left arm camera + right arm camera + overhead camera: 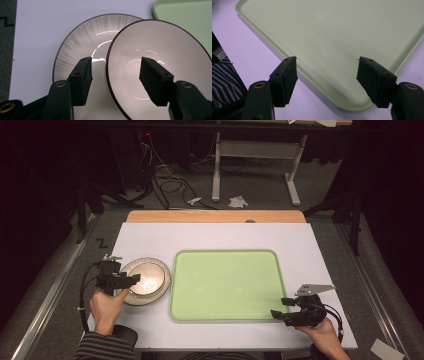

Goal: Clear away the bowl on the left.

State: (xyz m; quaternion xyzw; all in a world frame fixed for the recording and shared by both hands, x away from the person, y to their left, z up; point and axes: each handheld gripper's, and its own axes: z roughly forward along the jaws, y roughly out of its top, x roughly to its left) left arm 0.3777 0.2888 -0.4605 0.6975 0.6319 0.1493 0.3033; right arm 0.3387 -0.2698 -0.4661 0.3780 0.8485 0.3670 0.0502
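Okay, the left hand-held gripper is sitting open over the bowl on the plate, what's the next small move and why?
Probably close the left hand-held gripper on the bowl's near rim. Its open jaws already straddle that rim, one outside over the plate, one inside the bowl. The green tray beside it is bare.

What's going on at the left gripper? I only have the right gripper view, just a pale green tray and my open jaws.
Observer: The left gripper is open, its jaws straddling the near rim of a white bowl with a dark red edge.
Operator: Is that bowl on the tray?
Observer: No, it sits on a streaked grey round plate lying on the white tabletop, left of the pale green rectangular tray.
Operator: And where's my gripper?
Observer: The right gripper is open at the tray's near right corner.
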